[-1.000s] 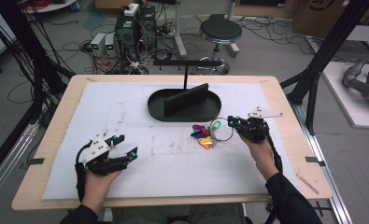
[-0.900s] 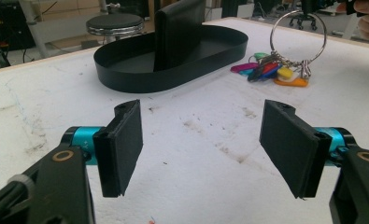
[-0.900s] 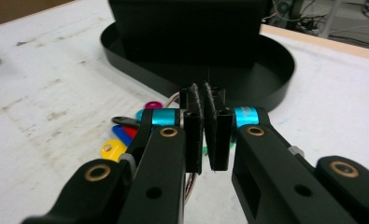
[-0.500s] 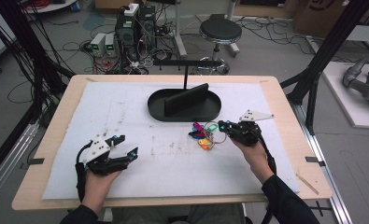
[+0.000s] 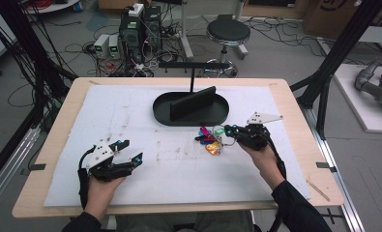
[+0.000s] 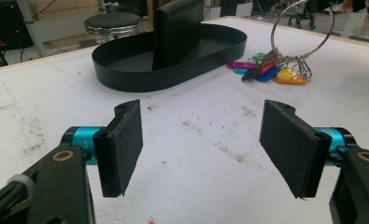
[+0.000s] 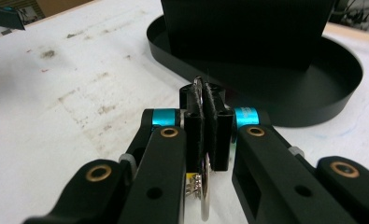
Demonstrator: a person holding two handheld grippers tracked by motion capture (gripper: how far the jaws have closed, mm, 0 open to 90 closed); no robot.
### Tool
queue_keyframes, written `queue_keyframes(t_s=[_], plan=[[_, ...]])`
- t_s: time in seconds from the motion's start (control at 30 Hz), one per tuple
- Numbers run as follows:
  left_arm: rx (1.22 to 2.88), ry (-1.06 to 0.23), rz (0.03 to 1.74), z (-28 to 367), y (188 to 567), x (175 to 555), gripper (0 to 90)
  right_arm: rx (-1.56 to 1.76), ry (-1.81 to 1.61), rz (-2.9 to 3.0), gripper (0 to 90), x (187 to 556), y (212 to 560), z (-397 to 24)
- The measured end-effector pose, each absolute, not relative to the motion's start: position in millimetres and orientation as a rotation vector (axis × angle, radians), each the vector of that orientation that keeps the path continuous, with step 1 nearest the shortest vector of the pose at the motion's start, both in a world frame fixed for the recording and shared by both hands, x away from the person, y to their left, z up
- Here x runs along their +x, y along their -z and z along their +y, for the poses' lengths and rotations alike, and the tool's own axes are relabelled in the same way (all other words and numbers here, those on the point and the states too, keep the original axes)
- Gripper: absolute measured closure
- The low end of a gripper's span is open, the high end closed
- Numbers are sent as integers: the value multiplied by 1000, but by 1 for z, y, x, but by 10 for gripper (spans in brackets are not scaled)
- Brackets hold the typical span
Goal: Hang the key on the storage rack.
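Your right gripper [image 5: 233,131] had its jaws pressed together on the metal key ring [image 6: 303,35], pinching the wire edge-on between the pads. The ring stood upright off the tabletop [image 5: 130,111], while its bunch of coloured key tags [image 5: 210,141] lay on the white surface just near of the black oval tray [image 5: 162,113], right of centre. An upright black divider [image 5: 193,102] stood inside that tray. Your left gripper [image 5: 129,153] rested low at the near left, well apart from the tags, its jaws spread wide with nothing between them.
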State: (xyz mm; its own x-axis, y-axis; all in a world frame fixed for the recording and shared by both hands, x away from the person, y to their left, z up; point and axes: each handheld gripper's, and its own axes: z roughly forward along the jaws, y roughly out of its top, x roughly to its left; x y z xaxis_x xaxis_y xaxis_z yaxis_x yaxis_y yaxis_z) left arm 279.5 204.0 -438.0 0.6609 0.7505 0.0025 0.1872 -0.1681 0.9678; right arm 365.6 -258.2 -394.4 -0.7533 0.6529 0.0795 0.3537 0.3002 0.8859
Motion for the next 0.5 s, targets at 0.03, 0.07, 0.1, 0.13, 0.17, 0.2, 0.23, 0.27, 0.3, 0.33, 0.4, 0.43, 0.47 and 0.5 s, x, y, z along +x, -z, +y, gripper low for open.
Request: queue_keyframes(t_s=[0.03,0.07,0.1,0.13,0.17,0.2,0.23,0.27,0.3,0.33,0.4,0.43,0.47,0.5], plan=[[1702,-597,767,204,438,279,302,913,-1434,2276,873,366,394,-258],[1701,-597,767,204,438,279,302,906,-1440,2269,873,365,392,-258],[1702,-596,767,204,438,280,302,899,-1439,2265,873,364,389,-258],[1701,-596,768,204,438,280,302,894,-1446,2257,873,363,386,-258],[1700,-596,769,204,438,280,302,884,-1455,2245,873,362,381,-259],[1704,-596,769,204,438,280,302,884,-1455,2245,873,362,381,-259],[1702,-597,772,204,439,279,302,869,-1469,2232,873,360,375,-261],[1702,-597,772,204,439,279,302,869,-1469,2232,873,360,375,-261],[1703,-597,772,204,439,279,302,863,-1473,2224,873,360,372,-262],[1704,-596,772,204,439,280,302,863,-1478,2222,874,359,370,-262],[1706,-594,771,204,439,280,302,848,-1490,2209,875,357,364,-265],[1709,-593,769,204,439,280,302,845,-1494,2210,875,357,362,-265],[1706,-593,770,204,439,280,302,838,-1497,2209,875,356,360,-266],[1706,-593,770,204,439,280,302,836,-1499,2206,875,356,358,-266]])
